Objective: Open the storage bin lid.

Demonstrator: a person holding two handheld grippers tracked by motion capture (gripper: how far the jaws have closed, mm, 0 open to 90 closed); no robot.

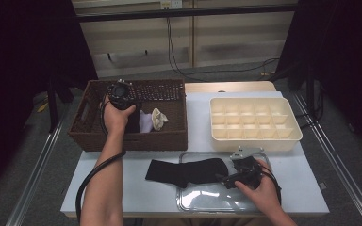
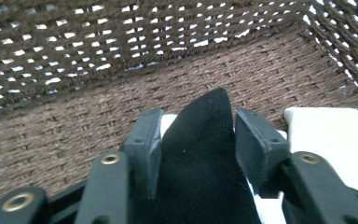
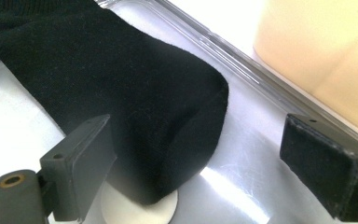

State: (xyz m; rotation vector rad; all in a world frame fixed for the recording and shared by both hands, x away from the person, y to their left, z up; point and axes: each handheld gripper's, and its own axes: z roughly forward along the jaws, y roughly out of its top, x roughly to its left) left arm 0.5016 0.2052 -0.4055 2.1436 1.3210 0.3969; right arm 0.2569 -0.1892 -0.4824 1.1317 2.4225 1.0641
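No readable writing on black sock or woven basket.

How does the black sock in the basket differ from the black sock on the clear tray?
1. The sock in the basket stands bunched up to a peak; the sock on the tray lies flat, stretched out.
2. The basket sock sits between the left gripper jaws, which close on its sides; the tray sock lies by one jaw of the right gripper, whose jaws stand wide.
3. The basket sock sits inside the wicker basket; the tray sock overhangs the tray edge onto the table.
Both are plain black.
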